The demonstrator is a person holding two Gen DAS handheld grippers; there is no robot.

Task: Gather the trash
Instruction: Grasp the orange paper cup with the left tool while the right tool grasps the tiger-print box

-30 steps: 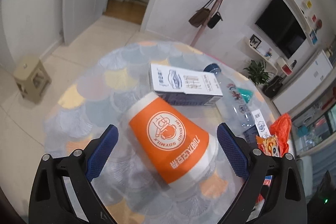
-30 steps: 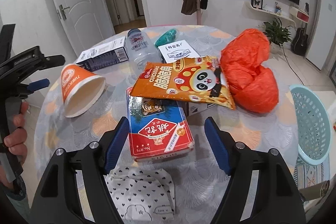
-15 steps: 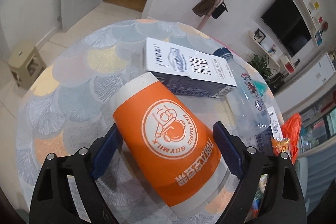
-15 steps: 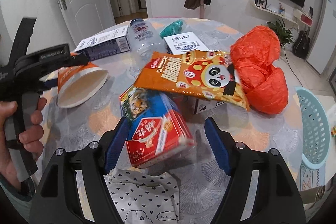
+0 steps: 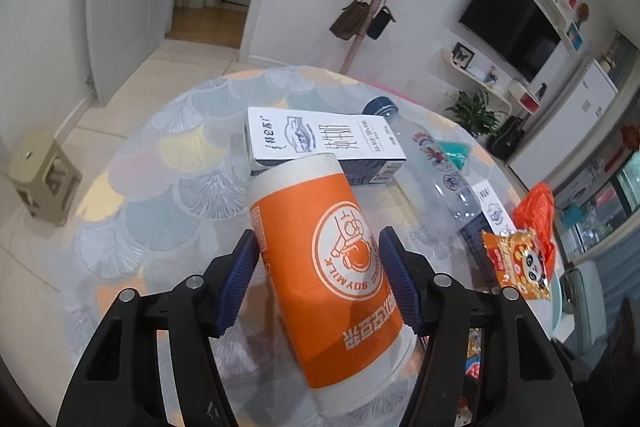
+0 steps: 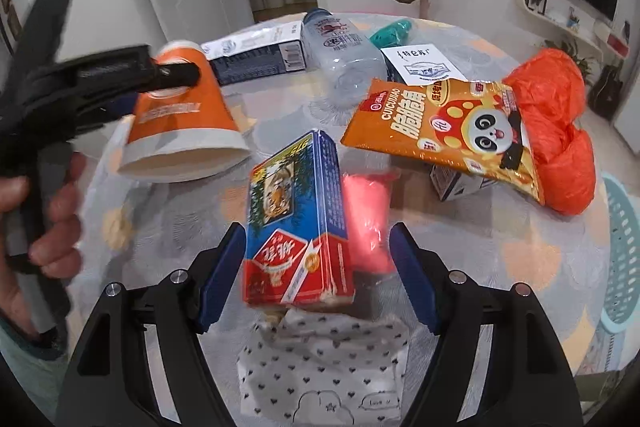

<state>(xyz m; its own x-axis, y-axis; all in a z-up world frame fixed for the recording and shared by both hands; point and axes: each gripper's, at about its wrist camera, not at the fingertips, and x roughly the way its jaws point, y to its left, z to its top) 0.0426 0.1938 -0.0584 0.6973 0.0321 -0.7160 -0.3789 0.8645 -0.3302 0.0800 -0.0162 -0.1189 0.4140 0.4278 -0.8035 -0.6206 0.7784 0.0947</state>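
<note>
- Now closing: left gripper (image 5: 318, 269), blue pads on both sides of the orange paper cup (image 5: 334, 267), pressing its wall near the middle; cup lying tilted, narrow base toward the far side, open rim near the camera.
- Seen from the right wrist: same cup at the far left, lifted clear of the round table (image 6: 460, 227), mouth facing down and forward, a hand (image 6: 38, 223) around the gripper's handle.
- Right gripper (image 6: 318, 269) with jaws apart, holding a red and blue box (image 6: 298, 227) stood on edge; left pad touching the box, right pad seemingly clear of it, so grip cannot be told for sure.
- Just below the box, near edge: white pouch with small hearts (image 6: 324, 367).
- Far side of the table: white and navy carton (image 5: 320, 143), clear plastic bottle (image 5: 444, 175) lying right of it, a teal scrap (image 5: 454, 155) beyond.
- Right side: orange panda snack bag (image 6: 444, 123) resting partly on an orange plastic bag (image 6: 556, 131).
- Off the table's right edge: pale blue basket (image 6: 624, 251).
</note>
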